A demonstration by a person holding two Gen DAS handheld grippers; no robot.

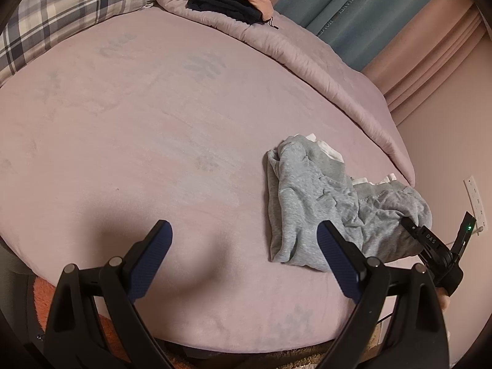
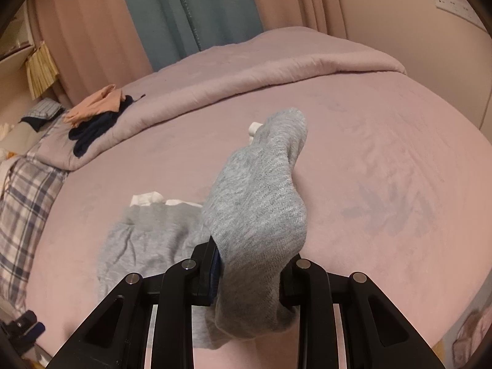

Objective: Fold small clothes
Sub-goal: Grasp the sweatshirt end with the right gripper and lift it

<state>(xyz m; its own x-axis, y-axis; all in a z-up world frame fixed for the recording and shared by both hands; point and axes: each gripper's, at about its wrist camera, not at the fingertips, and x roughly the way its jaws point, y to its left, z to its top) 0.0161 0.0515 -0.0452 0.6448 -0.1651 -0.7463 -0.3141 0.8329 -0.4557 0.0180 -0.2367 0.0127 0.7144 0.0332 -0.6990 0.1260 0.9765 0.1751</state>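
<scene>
A small grey garment [image 1: 310,196] with white trim lies crumpled on the pink bed sheet [image 1: 153,141], right of centre. My left gripper [image 1: 246,246] hovers open above the sheet near the front edge, its blue pads [image 1: 152,258] far apart and empty; the right pad overlaps the garment's near corner. My right gripper [image 2: 255,258] is shut on a thick fold of the grey garment [image 2: 261,190], which rises between its fingers. The remaining cloth [image 2: 147,240] trails flat on the sheet to the left. In the left wrist view my right gripper [image 1: 410,223] grips the garment's right edge.
A pushed-back pink duvet [image 1: 307,55] runs along the far side, with dark navy and peach clothes [image 1: 227,3] piled on it. A plaid pillow [image 1: 61,15] lies at the far left. Curtains [image 1: 384,9] and a wall with a socket [image 1: 476,203] lie beyond the bed's right edge.
</scene>
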